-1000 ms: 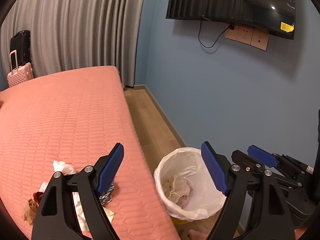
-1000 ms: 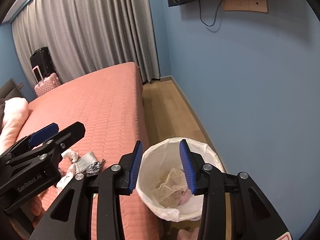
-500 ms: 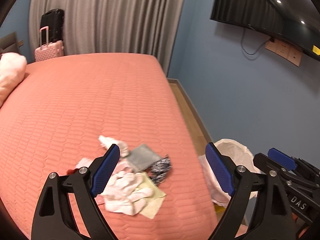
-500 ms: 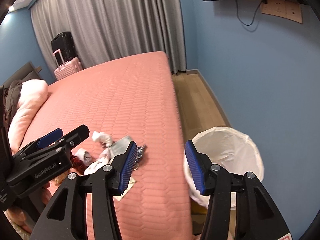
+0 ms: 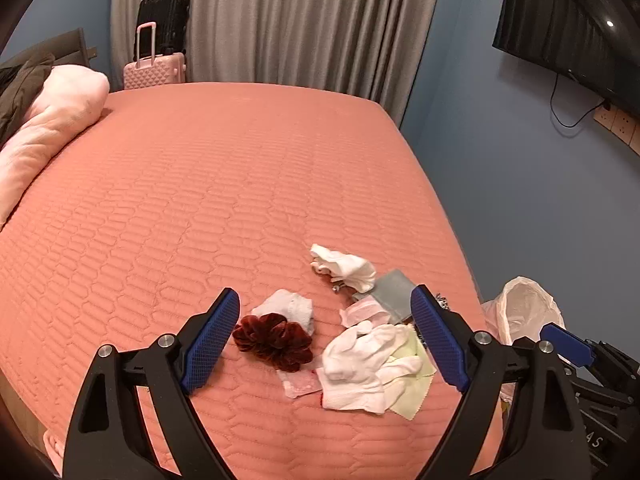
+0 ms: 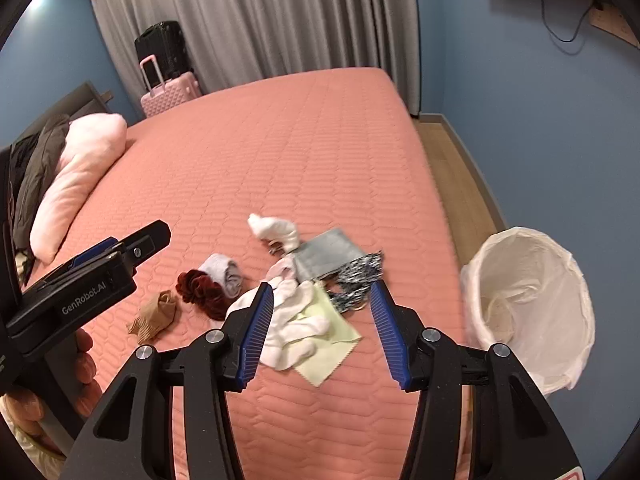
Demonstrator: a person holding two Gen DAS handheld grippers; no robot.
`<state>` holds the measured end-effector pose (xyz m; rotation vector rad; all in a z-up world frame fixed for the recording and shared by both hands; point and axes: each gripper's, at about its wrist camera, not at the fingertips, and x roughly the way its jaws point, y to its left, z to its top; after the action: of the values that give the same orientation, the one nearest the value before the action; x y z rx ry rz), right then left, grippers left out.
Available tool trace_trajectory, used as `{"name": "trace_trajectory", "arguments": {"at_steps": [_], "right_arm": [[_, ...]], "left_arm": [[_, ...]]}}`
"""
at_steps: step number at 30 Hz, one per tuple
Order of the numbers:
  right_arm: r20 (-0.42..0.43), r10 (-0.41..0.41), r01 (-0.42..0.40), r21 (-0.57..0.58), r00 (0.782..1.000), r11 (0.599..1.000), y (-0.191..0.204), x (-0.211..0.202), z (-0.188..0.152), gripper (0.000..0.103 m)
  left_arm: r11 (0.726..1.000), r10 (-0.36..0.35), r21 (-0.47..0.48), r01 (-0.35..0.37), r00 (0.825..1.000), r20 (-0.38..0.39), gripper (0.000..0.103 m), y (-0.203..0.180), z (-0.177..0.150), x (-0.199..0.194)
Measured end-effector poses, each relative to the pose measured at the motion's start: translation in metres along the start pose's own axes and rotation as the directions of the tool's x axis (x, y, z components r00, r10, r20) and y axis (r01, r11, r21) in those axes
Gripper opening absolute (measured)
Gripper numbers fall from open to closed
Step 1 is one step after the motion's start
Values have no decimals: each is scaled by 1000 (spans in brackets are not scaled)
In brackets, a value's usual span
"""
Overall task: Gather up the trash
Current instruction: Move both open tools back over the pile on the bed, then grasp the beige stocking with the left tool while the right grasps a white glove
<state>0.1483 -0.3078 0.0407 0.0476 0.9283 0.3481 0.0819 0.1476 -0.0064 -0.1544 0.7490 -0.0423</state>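
A pile of litter lies near the corner of the pink bed [image 5: 200,208]: white crumpled cloth [image 5: 360,364] on a pale green sheet [image 5: 412,394], a dark red scrunchie [image 5: 272,340], a grey-white roll [image 5: 290,306], a white wad [image 5: 344,266], a grey pouch [image 5: 394,290], a black-and-white patterned scrap [image 6: 358,276] and a tan piece [image 6: 154,314]. My left gripper [image 5: 325,320] hovers open above the scrunchie and white cloth. Over the white cloth and green sheet my right gripper [image 6: 322,300] is open too. Neither holds anything. The white-lined bin [image 6: 528,304] stands on the floor right of the bed.
A pink pillow [image 5: 48,128] and a dark jacket [image 6: 40,160] lie at the bed's left end. A pink suitcase [image 5: 154,70] and a black one [image 5: 162,16] stand by the grey curtain. A strip of wood floor [image 6: 456,184] runs between the bed and the blue wall, under a television [image 5: 568,28].
Both views have swung left from the bin onto the bed, so the litter pile now sits between the fingers. Both pairs of jaws stand a little wider than a second ago.
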Motion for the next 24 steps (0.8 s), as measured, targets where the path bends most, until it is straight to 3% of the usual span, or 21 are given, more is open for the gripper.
{"name": "trace_trajectory", "arguments": {"at_steps": [8, 16, 24], "right_arm": [[-70, 22, -25, -31, 997, 999, 35, 45, -15, 53], [-161, 20, -28, -52, 987, 998, 60, 102, -30, 54], [-230, 9, -24, -61, 973, 998, 73, 148, -38, 54]], "left_arm": [[997, 72, -28, -74, 994, -82, 84, 60, -19, 20], [986, 131, -73, -150, 967, -220, 84, 115, -54, 54], [984, 104, -108, -141, 950, -295, 82, 141, -78, 78]]}}
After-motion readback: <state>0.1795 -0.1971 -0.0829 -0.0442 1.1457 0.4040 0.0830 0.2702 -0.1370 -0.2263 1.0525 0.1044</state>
